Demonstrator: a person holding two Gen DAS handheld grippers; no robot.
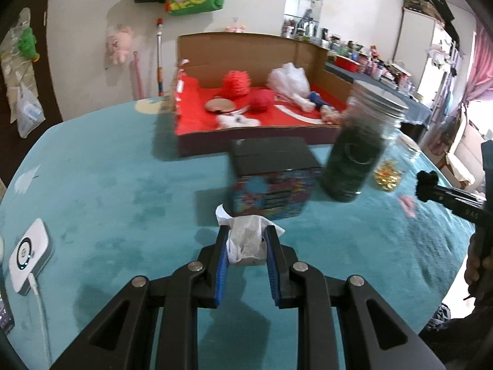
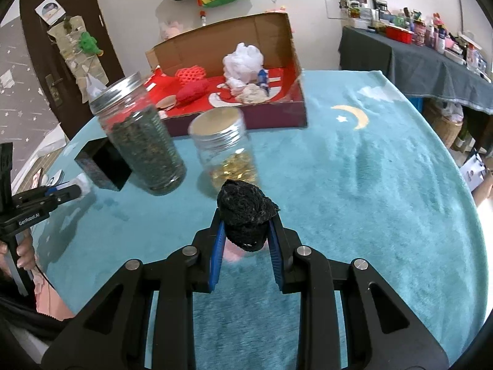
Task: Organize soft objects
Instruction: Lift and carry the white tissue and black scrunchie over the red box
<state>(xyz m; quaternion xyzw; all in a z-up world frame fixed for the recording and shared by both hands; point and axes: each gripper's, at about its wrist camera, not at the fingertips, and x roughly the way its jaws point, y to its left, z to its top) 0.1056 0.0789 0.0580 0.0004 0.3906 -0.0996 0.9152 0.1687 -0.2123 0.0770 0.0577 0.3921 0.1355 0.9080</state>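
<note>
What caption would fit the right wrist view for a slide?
Right hand-held gripper holds a black soft wad above the teal cloth, before two jars and a box.

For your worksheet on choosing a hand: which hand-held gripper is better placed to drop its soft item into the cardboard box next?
Probably the left hand-held gripper: its white cloth faces the cardboard box, with only the black box between.

A crumpled white gauzy cloth (image 1: 246, 237) sits pinched between the left tool (image 1: 246, 240) fingers, above the teal-covered table. A black fuzzy wad (image 2: 246, 212) is clamped in the right tool (image 2: 246, 231). At the table's far edge, an open cardboard box (image 2: 295, 61) holds red knitted pieces (image 1: 235, 81), a white fluffy bundle (image 2: 243, 60) and a blue scrap (image 1: 317, 98)
</note>
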